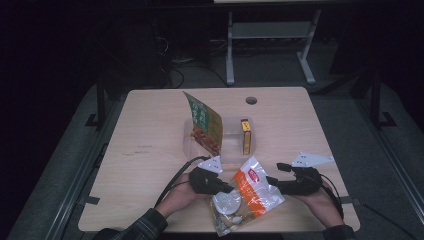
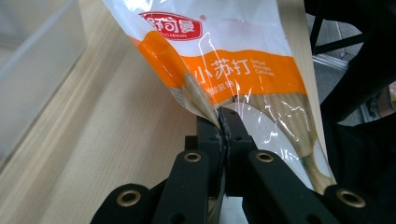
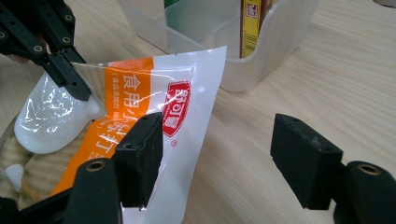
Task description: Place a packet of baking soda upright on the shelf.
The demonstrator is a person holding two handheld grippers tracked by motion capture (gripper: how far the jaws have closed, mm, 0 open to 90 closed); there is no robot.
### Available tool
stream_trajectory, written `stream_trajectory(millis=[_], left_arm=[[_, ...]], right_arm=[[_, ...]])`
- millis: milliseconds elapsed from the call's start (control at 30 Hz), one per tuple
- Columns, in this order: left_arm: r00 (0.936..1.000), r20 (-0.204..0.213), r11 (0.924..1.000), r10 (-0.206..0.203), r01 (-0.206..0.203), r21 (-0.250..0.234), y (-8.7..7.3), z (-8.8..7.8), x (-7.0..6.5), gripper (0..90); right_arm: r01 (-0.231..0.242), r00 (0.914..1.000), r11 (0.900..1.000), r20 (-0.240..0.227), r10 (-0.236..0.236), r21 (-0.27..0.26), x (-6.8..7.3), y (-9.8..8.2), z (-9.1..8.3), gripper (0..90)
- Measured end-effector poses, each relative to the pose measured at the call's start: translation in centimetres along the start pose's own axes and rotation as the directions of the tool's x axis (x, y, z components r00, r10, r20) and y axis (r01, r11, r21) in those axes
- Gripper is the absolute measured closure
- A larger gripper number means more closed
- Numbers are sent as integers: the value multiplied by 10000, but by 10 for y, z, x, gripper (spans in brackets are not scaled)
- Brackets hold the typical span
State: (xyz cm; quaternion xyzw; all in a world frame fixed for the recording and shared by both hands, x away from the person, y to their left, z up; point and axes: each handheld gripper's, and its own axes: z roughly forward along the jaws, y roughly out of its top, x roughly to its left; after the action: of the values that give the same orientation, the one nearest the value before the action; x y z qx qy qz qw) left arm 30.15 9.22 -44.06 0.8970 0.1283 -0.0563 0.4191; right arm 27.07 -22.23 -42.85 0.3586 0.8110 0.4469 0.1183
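orange and clear plastic powder pouch [image 1: 249, 194] pinched at its edge by left gripper [image 2: 223, 122], right gripper [image 3: 219, 154] spread wide beside it, translucent plastic bin [image 3: 275, 37] beyond

The high view is dim: the desk [image 1: 150, 130] is softly lit from above, while the upper frame and both side edges fall to near black. Both gripper views are brighter. Glare streaks the plastic bag [image 2: 243, 70] at centre frame. The nearest claw parts along the bottom edges are slightly blurred.
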Motion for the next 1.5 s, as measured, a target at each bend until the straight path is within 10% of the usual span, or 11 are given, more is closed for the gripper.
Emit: stream_trajectory(millis=[567, 1100, 1500], left_arm=[[9944, -1049, 9869, -95, -76, -1614, 0, -64, 0, 895], [9856, -1533, 9558, -715, 237, -2929, -8, -109, 1, 896], [9826, -1571, 9458, -993, 442, -3218, -12, -116, 6, 895]], right_arm=[[32, 9908, 9988, -1350, -97, -481, 9, 3, 5, 300], [111, 9516, 9933, -3038, -459, -1153, 28, 31, 49, 306], [-164, 9080, 9936, -4178, -318, -1114, 38, 49, 79, 804]])
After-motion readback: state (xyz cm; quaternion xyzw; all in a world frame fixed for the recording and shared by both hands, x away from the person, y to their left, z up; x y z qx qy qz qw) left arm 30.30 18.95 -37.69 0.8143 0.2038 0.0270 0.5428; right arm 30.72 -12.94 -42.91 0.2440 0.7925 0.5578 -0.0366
